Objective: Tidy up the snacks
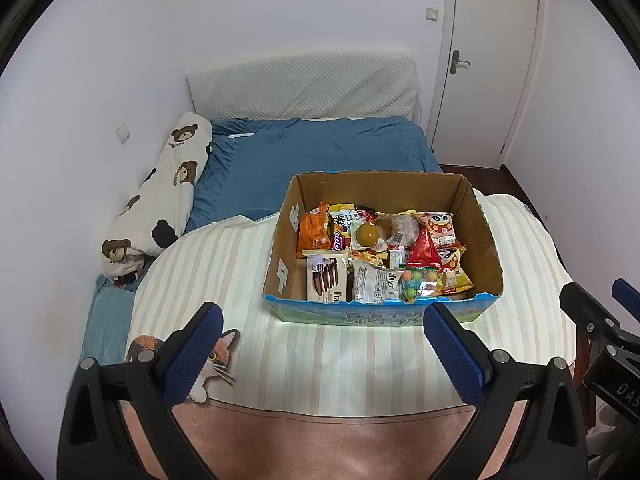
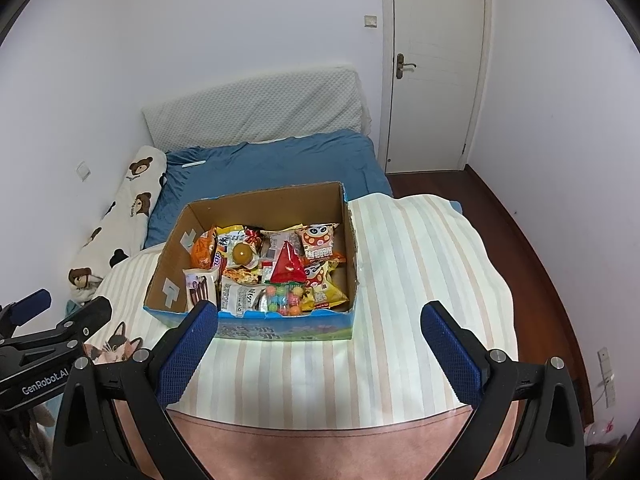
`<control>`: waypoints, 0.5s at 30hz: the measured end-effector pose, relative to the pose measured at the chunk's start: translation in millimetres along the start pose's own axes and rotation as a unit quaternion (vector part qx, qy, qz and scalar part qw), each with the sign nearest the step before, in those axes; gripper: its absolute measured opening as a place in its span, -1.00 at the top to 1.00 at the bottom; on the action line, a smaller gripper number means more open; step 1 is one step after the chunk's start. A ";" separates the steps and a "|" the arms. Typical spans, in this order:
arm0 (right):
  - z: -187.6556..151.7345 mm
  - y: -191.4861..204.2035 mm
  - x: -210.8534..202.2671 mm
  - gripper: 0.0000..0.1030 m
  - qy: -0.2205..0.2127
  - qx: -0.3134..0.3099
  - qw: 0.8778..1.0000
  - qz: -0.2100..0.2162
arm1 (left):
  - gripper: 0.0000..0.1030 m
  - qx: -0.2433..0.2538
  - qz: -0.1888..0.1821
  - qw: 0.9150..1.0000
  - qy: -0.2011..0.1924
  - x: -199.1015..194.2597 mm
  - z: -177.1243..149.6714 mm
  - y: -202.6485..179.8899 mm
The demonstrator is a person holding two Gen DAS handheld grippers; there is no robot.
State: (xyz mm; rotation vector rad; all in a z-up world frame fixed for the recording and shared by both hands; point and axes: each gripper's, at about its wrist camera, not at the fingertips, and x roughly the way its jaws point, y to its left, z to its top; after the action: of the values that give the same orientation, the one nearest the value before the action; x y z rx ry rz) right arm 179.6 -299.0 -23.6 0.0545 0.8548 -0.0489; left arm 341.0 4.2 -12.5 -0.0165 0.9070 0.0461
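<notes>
Bed (image 1: 320, 148): blue sheet, white padded headboard against the wall, white door (image 2: 436, 64) to the right.
Striped blanket (image 1: 320, 360): cream and pale stripes, spread over the near end of the bed.
Bear-print bolster (image 1: 160, 200): white, lying along the left wall.
Cardboard box (image 1: 486, 240): open top, blue printed front, standing on the striped blanket; holds the snacks (image 1: 380, 256), mixed packets piled loosely, including a red cone-shaped pack (image 2: 287, 266) and a chocolate biscuit box (image 1: 326, 276).
Left gripper (image 1: 322, 340): both blue-padded fingers spread wide, holding nothing, above the blanket just short of the box.
Right gripper (image 2: 320, 338): likewise spread wide, holding nothing.
</notes>
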 end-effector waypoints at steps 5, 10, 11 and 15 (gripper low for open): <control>-0.8 0.8 -2.6 -1.00 -0.002 0.000 1.000 -0.001 | -1.00 0.002 -0.002 1.000 -0.003 -3.5 1.3 -0.4; -0.8 0.4 -3.8 -1.00 -0.003 0.003 1.000 0.001 | -1.00 0.003 -0.003 1.000 -0.006 -6.4 0.8 -0.8; -0.7 0.2 -4.1 -1.00 -0.002 0.003 1.000 0.001 | -1.00 0.003 -0.004 1.000 -0.007 -6.7 1.2 -0.6; -0.8 0.3 -4.7 -1.00 0.000 0.003 1.000 0.001 | -1.00 0.004 -0.005 1.000 -0.008 -7.1 1.1 -1.0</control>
State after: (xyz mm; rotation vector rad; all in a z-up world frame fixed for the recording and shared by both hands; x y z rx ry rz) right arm 176.0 -298.6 -20.6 0.0617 0.8536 -0.0494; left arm 337.4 3.0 -6.2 -0.0129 0.8917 0.0320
